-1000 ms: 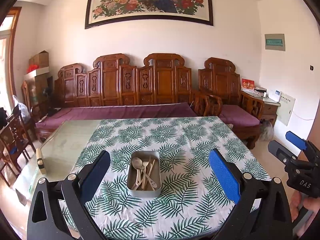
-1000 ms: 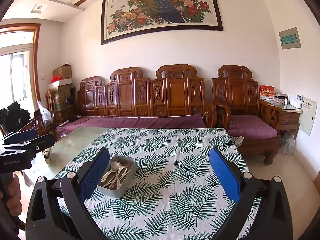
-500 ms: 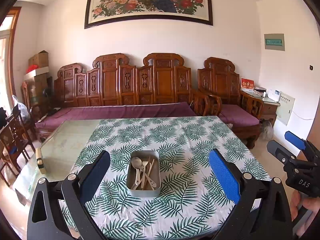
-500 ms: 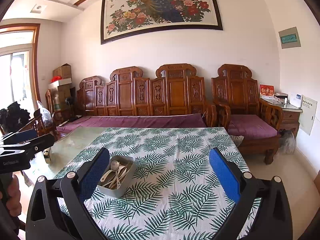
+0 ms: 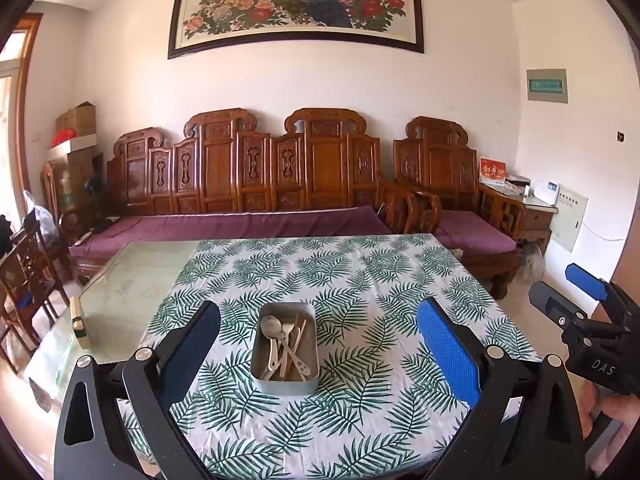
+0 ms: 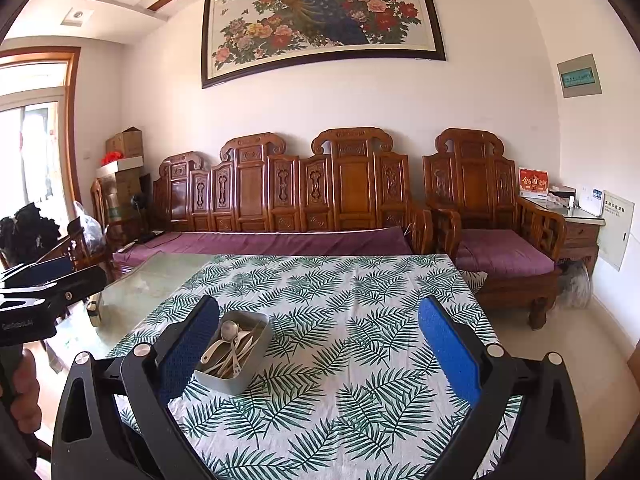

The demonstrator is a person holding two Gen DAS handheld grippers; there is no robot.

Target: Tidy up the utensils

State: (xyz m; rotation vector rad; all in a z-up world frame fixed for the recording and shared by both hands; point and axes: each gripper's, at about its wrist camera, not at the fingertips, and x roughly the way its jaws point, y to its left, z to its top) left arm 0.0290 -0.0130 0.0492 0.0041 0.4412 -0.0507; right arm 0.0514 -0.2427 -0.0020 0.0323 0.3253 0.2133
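Observation:
A grey metal tin point(image 5: 285, 384) stands on the palm-leaf tablecloth point(image 5: 360, 288). It holds a spoon point(image 5: 271, 326), a fork, and other pale utensils, all jumbled together. My left gripper point(image 5: 318, 354) is open and empty, hovering above the near table edge with the tin between its fingers in view. My right gripper point(image 6: 318, 354) is open and empty; the tin point(image 6: 236, 380) shows just right of its left finger point(image 6: 188, 354). The right gripper also appears at the right edge of the left wrist view point(image 5: 576, 300).
The cloth covers the right part of a glass-topped table point(image 5: 132, 280); a small wooden block point(image 5: 78, 322) stands on the bare glass at left. A carved wooden sofa with purple cushions point(image 5: 240, 224) stands behind the table. Wooden chairs point(image 5: 24, 276) stand at left.
Both grippers have held almost still; the left view has shifted very slightly. Tin and utensils have not moved.

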